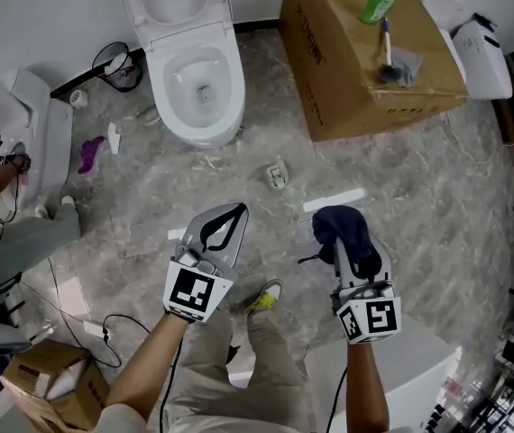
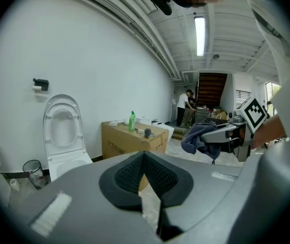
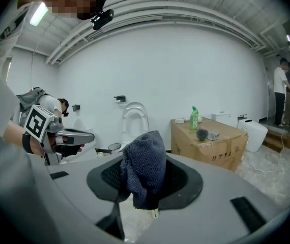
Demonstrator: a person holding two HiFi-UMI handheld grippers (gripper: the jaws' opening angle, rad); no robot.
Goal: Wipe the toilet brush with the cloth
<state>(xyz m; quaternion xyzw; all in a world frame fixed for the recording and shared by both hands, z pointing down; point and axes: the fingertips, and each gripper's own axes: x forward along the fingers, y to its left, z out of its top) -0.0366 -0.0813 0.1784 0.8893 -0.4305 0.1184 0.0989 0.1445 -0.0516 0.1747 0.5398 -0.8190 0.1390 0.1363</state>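
Between R tongs [image 3: 147,183]: dark cloth [image 3: 144,159]

Head view: high, aimed steeply down at floor [image 1: 419,206]; left hand-held gripper [image 1: 236,211] and right hand-held gripper [image 1: 338,228] close at bottom, toilet [image 1: 230,88] and cardboard box [image 1: 329,88] farther, at top. Both gripper views: low, near level, along own jaws toward same toilet and box; each catches the other hand-held gripper at frame edge.
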